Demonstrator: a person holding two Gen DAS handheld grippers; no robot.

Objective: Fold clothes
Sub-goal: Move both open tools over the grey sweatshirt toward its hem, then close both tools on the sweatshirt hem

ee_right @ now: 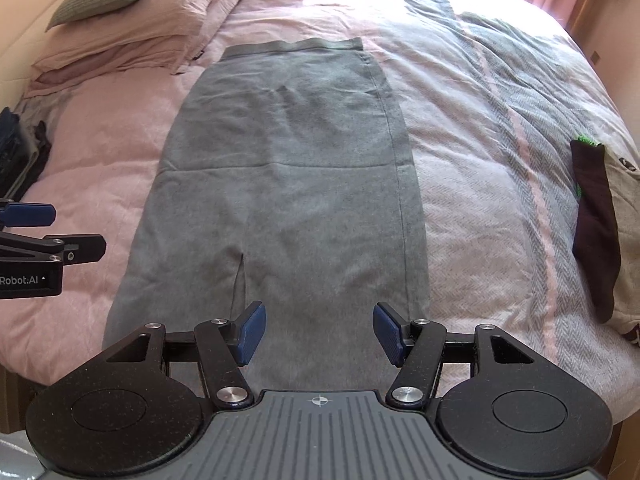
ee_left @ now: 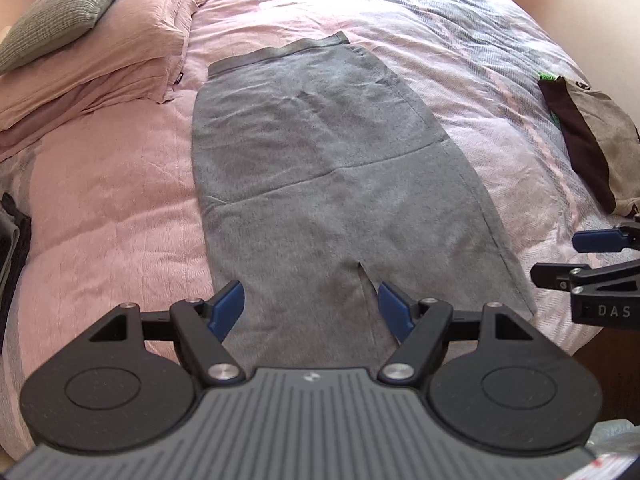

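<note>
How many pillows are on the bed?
2, maybe more hidden. A grey-green ribbed cushion sits on top of a flat pink pillow at the far left of the pink bed. Folded pink layers below could be another.

The grey skirt (ee_left: pixel 320 168) lies flat on the bed (ee_left: pixel 112 184), and bare cover runs open along both of its long sides, so a gripper could pass there. Beyond its waistband corner on the pillow side, stacked pink pillows (ee_left: pixel 100 52) with a green cushion (ee_left: pixel 60 4) rise as a barrier. Well apart from its other long edge, a heap of brown and beige clothes (ee_right: pixel 600 224) blocks the bed's rim. Dark items (ee_right: pixel 16 152) crowd the bed's edge below the pillows.
</note>
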